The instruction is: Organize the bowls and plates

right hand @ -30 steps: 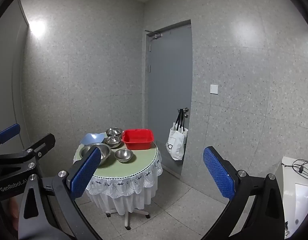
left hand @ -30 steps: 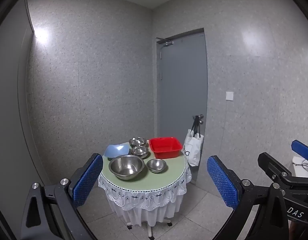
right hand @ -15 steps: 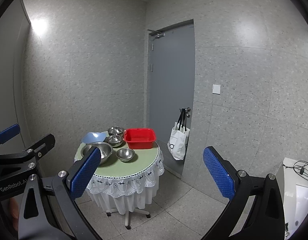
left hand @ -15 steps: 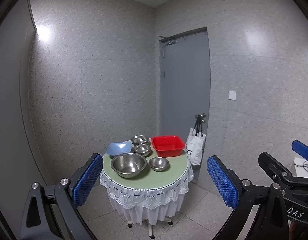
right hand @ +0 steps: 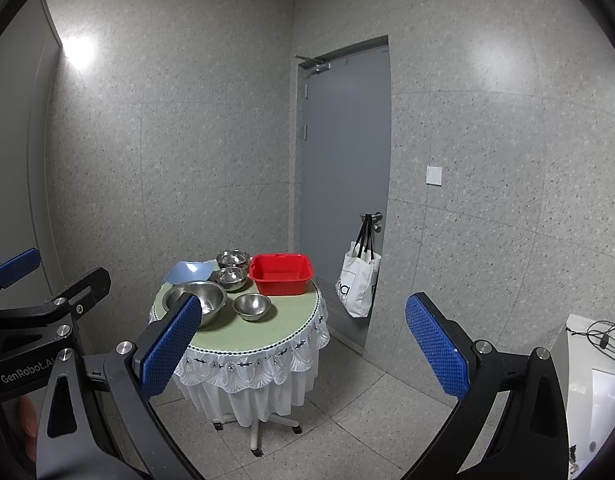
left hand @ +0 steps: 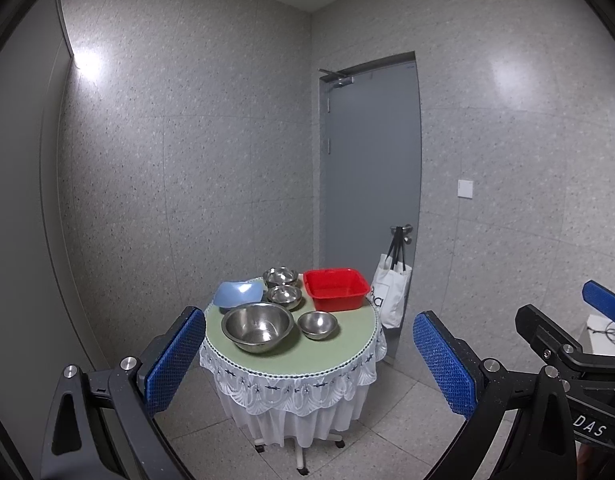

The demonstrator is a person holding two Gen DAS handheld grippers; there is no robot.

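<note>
Right wrist view, hidden: your near blue pad (right hand: 169, 344) covers the front rim of the big bowl (right hand: 195, 300).
Hard to read: bag (left hand: 389, 294) print is cut by the table (left hand: 291, 350) edge; cables on the white unit (right hand: 597, 392) at far right are too distorted to make out.
Surroundings: grey door (left hand: 371, 200) behind the table, white bag hanging from its handle, wall switch (left hand: 465, 189) to the right.
Table contents: red tub (left hand: 334, 288) at the back right, blue plate (left hand: 238, 294) at the back left, two small steel bowls (left hand: 283, 286) between them, big bowl front left, small bowl (left hand: 317, 324) just beside it.
Left hand-held gripper (left hand: 307, 356): released, jaws spread wide, nothing between them; table well apart, straight ahead.
Right hand-held gripper (right hand: 303, 346): released too, holding nothing; table ahead and to your left, well apart.
</note>
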